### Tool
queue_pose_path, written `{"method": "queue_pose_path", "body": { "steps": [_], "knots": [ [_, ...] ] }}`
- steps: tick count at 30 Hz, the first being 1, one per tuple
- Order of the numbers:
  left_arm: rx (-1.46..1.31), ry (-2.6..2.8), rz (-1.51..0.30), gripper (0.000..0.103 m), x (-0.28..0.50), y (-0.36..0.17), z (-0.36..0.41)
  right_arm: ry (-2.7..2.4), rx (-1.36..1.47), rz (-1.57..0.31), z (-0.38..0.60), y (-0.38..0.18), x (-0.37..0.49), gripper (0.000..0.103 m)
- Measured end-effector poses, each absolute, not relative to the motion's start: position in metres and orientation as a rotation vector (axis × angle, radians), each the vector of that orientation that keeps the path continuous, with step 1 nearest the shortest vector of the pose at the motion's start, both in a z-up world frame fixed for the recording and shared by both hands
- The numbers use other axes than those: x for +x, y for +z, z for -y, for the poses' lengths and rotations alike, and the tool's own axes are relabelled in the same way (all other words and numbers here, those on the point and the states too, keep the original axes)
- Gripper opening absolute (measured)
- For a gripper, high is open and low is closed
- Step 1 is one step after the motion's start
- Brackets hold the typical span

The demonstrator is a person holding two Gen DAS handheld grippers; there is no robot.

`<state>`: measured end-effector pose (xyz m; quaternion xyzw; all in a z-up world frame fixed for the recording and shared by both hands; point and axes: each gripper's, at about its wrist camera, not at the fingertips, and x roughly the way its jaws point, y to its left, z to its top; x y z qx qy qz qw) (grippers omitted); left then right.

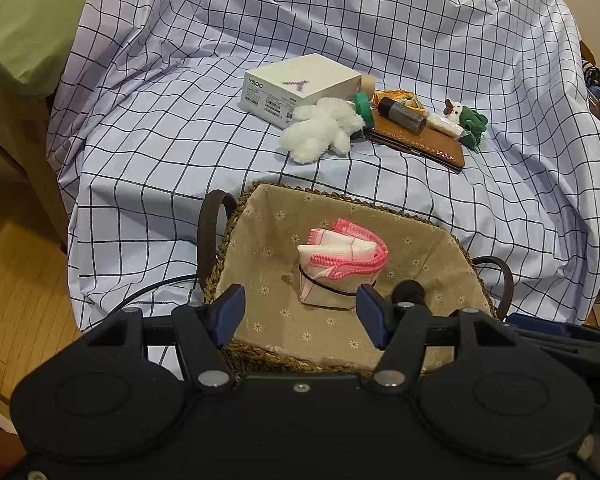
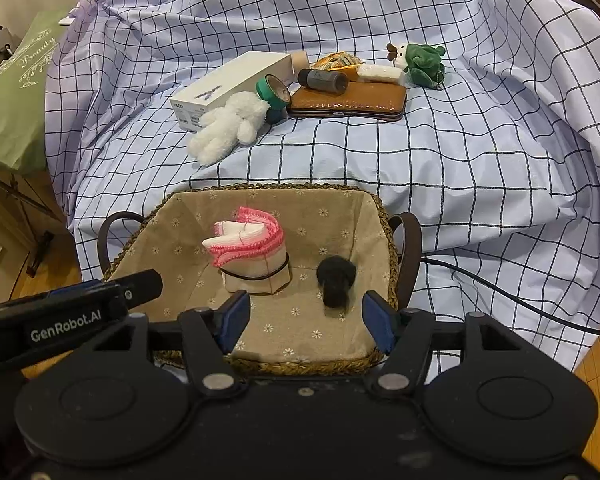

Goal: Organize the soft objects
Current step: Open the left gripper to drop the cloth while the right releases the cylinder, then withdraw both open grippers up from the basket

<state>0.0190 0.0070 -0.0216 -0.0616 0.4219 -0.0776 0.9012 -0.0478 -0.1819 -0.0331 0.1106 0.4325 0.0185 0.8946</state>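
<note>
A woven basket [image 1: 236,216] [image 2: 376,204] with a flowered beige lining stands at the front of the checked cloth. In it lie a folded white cloth with pink edging [image 1: 342,258] [image 2: 248,240] bound by a black band, and a small black fuzzy object [image 2: 335,278] [image 1: 409,290]. A white plush bear [image 1: 320,128] [image 2: 230,124] and a green plush toy [image 1: 470,120] [image 2: 422,60] lie on the cloth behind. My left gripper [image 1: 300,314] and right gripper [image 2: 305,322] are both open and empty, over the basket's near side.
Behind the basket lie a white box [image 1: 300,84] [image 2: 228,88], a green tape roll [image 1: 362,106] [image 2: 274,90], a brown case [image 1: 420,140] [image 2: 348,102] with a dark bottle [image 1: 402,114] [image 2: 324,79] on it. Wooden floor [image 1: 20,280] lies left; a black cable [image 2: 500,292] runs right.
</note>
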Motion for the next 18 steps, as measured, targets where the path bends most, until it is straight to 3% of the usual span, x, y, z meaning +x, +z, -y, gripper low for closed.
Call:
{"method": "queue_pose_path", "body": {
  "steps": [18],
  "knots": [
    [-0.125, -0.161, -0.875, 0.058, 0.0181, -0.0216, -0.0064, 0.039, 0.229, -0.895, 0.1824, -0.0328, -0.0476, 0.062]
  ]
}}
